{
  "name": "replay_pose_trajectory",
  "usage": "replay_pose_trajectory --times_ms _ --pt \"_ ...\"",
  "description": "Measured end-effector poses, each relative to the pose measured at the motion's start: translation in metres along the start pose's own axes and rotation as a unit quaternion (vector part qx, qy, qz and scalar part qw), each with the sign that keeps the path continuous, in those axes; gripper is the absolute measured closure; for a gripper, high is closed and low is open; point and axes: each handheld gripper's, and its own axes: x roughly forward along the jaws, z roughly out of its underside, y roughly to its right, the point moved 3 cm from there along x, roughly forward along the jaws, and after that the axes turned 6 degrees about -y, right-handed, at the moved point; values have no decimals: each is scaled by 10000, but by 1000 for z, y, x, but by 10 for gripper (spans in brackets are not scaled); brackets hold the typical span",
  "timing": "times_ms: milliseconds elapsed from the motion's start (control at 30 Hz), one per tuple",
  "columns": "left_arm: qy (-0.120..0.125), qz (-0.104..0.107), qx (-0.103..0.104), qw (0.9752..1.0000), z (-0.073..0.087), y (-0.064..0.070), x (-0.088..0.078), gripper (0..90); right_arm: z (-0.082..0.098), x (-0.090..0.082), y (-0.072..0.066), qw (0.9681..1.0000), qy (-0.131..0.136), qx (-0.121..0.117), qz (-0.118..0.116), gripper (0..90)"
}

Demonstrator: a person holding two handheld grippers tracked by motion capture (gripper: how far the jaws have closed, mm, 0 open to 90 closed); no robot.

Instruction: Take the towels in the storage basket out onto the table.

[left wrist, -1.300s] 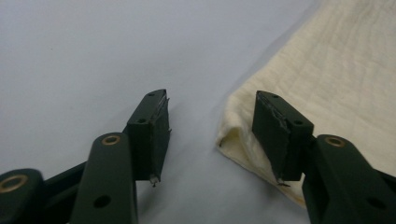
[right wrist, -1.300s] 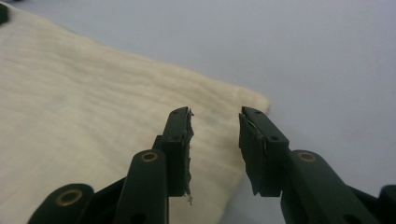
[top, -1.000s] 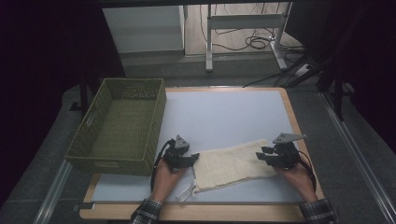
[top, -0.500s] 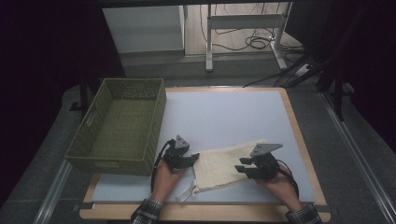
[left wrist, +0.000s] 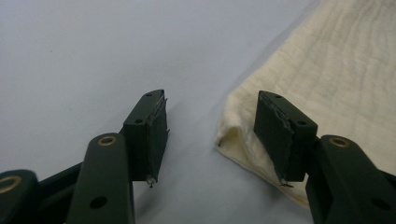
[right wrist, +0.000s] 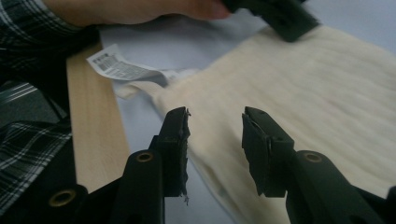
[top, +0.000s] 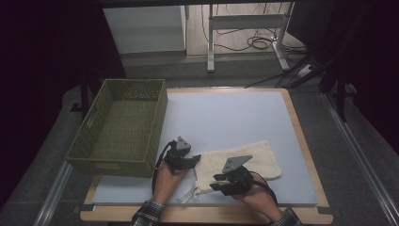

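My right gripper (top: 220, 182), jaws apart, hangs over the cream cloth's (top: 251, 157) near edge, probably clear; left gripper (top: 195, 159) jaws apart too.

Dim high view, dark surroundings; right gripper view slightly motion-blurred.

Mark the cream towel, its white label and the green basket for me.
cream towel (top: 254, 157), high view, on its flat middle.
white label (right wrist: 116, 66), right gripper view, on the printed face.
green basket (top: 162, 113), high view, on its right wall.
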Motion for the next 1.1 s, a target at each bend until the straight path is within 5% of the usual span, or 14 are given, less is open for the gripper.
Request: replay_pose_trajectory --times_ms 367,600,733,933,1100 --pt "-7 -3 0 10000 0 0 0 440 -15 32 -24 9995 -101 -252 -146 583" --pt "-12 -22 -7 10000 0 0 0 441 -14 40 -29 9968 -224 -648 406 718" --pt "33 1 -3 10000 0 0 -1 552 -14 39 -27 9971 -220 -598 419 827" --pt "53 321 299 9990 0 5 -1 851 -13 39 -26 9978 -175 -492 402 851" --pt "190 478 80 9986 -2 2 -3 869 -13 36 -26 9979 -152 -496 398 853"
